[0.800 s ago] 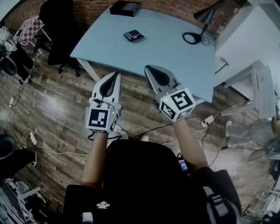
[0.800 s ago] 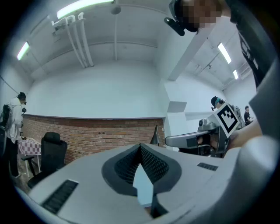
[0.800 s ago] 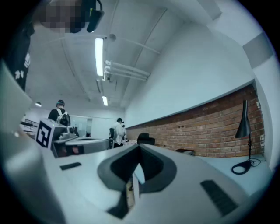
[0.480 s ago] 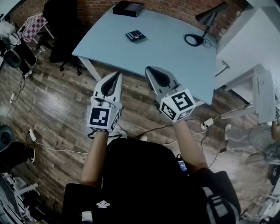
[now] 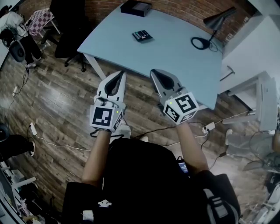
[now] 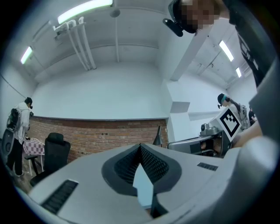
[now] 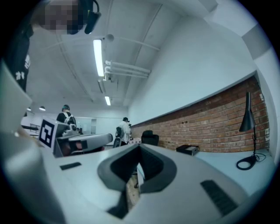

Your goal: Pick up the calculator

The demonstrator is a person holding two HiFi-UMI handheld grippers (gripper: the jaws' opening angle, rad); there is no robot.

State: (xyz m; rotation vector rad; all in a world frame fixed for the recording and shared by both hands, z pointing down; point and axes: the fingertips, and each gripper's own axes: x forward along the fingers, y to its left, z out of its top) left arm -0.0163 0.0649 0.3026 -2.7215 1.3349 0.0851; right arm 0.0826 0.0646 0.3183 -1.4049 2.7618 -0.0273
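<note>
The calculator (image 5: 143,36) lies flat on the blue table (image 5: 175,61), toward the table's far side. A black box (image 5: 137,7) sits behind it at the table's far edge. A lamp (image 5: 217,19) stands at the table's right end. The left gripper (image 5: 118,75) and right gripper (image 5: 155,72) hang at the table's near edge, well apart from the calculator. Both are pinched together, with nothing in them.

Brick wall (image 5: 183,9) behind a pale table (image 5: 175,57) on wood floor (image 5: 57,100).
</note>
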